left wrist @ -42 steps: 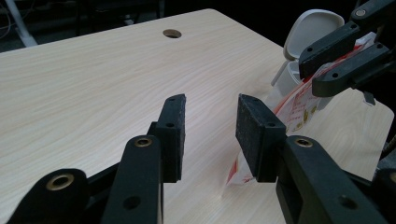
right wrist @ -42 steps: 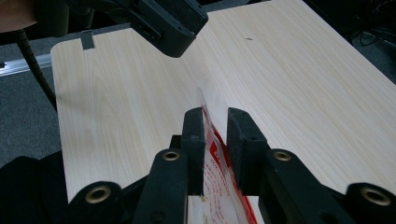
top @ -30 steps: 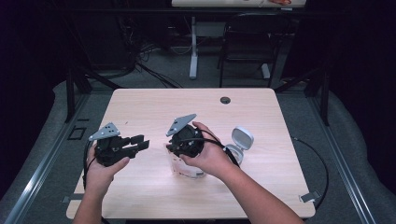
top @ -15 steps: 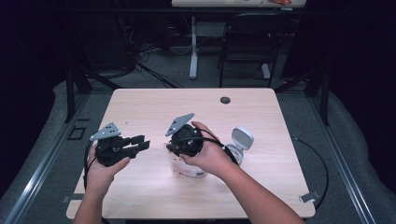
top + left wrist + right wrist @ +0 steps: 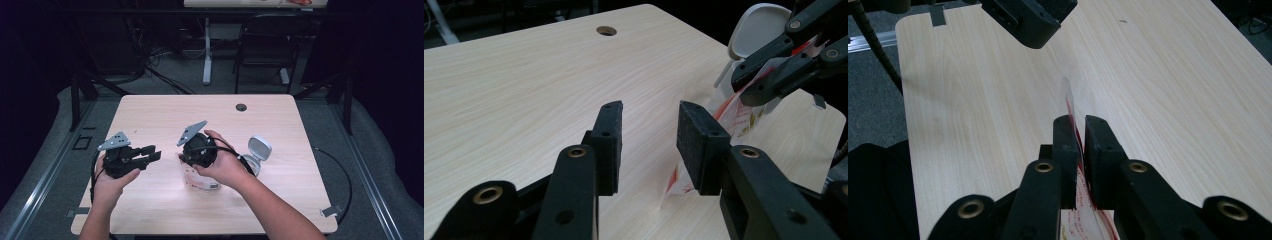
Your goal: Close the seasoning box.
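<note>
A clear plastic bag [image 5: 201,181] with red print stands on the wooden table [image 5: 280,125]. My right gripper [image 5: 1080,127] points down at it and pinches its thin top edge [image 5: 1068,100]. The jaws have just been closing, with the bag between the pads. From the left gripper view, the right gripper [image 5: 749,82] clamps the bag [image 5: 741,117] at the upper right. My left gripper [image 5: 649,135] is held level to the left of the bag, its jaws open and empty. In the high view the left gripper [image 5: 152,153] aims towards the right gripper [image 5: 194,166].
A white hinged-lid object [image 5: 259,149] stands just right of the bag, near my right wrist. A round cable hole [image 5: 241,107] sits near the table's far edge. Desk legs and a chair stand beyond the table in the dark.
</note>
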Available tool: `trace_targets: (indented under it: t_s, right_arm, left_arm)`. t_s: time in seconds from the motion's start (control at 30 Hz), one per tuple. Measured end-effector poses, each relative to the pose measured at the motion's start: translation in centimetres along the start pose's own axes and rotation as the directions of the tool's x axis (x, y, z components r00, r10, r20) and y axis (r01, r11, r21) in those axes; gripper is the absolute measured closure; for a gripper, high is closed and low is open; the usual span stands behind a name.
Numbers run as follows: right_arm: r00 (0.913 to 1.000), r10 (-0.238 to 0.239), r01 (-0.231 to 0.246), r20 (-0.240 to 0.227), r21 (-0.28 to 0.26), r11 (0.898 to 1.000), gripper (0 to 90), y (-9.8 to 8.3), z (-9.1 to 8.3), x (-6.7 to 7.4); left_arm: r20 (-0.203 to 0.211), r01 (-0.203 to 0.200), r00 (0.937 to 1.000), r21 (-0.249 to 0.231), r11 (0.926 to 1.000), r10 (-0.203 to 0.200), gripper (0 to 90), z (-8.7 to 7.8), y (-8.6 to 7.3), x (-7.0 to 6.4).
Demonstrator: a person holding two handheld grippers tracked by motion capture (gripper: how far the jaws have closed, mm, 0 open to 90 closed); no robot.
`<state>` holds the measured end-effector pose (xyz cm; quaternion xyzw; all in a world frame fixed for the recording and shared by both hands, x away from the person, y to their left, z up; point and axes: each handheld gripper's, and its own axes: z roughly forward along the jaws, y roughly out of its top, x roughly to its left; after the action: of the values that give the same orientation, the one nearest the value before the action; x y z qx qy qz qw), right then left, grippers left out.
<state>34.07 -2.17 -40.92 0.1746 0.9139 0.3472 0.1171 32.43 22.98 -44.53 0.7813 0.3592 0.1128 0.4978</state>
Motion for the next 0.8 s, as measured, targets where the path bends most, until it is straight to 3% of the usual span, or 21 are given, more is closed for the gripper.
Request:
trace_targets:
  t_s: [0.4, 0.8]
  right_arm:
    - [0.9988, -0.049, 0.049, 0.000, 0.015, 0.999, 89.8, 0.14, -0.04, 0.05]
    - [0.9975, -0.069, 0.069, 0.017, 0.013, 0.998, 90.0, -0.06, -0.50, -0.37]
  left_arm:
    - [0.002, -0.003, 1.0000, 0.006, 1.0000, 0.003, 62.7, 0.16, -0.04, -0.02]
    - [0.005, -0.002, 1.0000, 0.007, 1.0000, 0.002, 62.6, 0.45, -0.09, -0.21]
